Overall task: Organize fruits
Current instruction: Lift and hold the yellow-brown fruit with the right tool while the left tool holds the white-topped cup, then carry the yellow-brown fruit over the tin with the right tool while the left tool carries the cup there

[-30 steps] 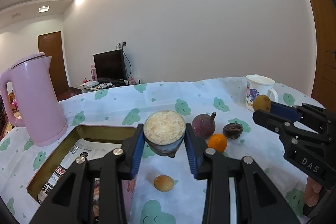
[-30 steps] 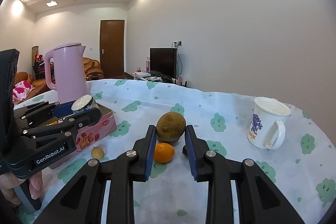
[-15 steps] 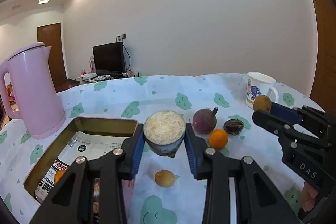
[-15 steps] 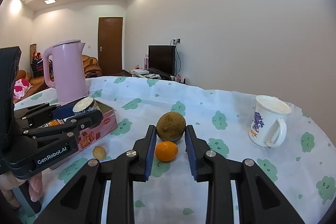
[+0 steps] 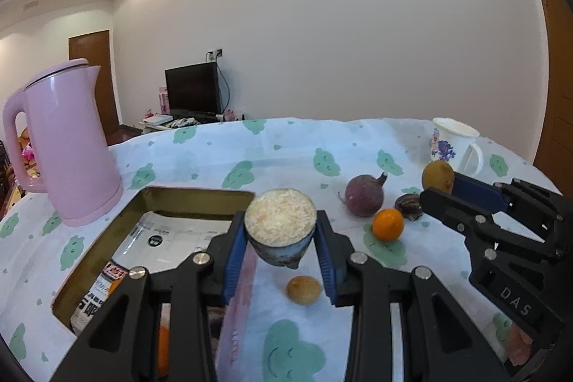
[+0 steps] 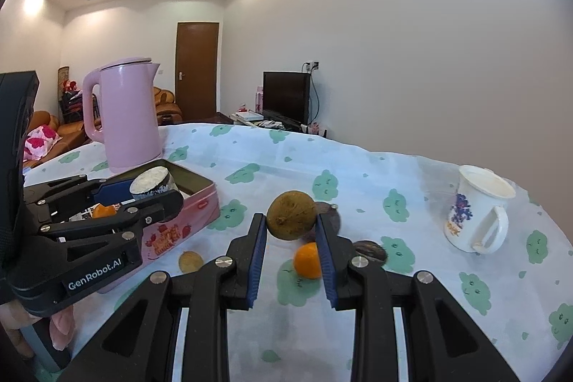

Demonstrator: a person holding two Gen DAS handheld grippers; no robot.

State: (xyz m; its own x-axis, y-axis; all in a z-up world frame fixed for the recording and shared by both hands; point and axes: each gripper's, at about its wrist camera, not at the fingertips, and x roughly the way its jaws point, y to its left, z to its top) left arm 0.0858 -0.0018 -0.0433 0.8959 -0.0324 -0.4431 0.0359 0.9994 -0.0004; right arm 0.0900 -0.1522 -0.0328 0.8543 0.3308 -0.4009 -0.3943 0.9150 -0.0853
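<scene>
Item: we hold a cut fruit [image 5: 280, 227] clamped in the left gripper [image 5: 281, 231] above the tin's [image 5: 193, 194] edge and a kiwi [image 6: 292, 215] pinched in the right gripper [image 6: 292, 231] over the tablecloth [image 6: 412, 292]; lower each inside the tin before releasing.

On the table [image 5: 222, 149] I see the kettle [image 5: 68, 145] far left, the tin [image 5: 193, 199] just before it. Right of the tin lie the beet [image 5: 363, 196], the orange [image 5: 388, 224] and a small fruit [image 5: 303, 289] nearest me. The mug [image 6: 478, 210] stands far right.
</scene>
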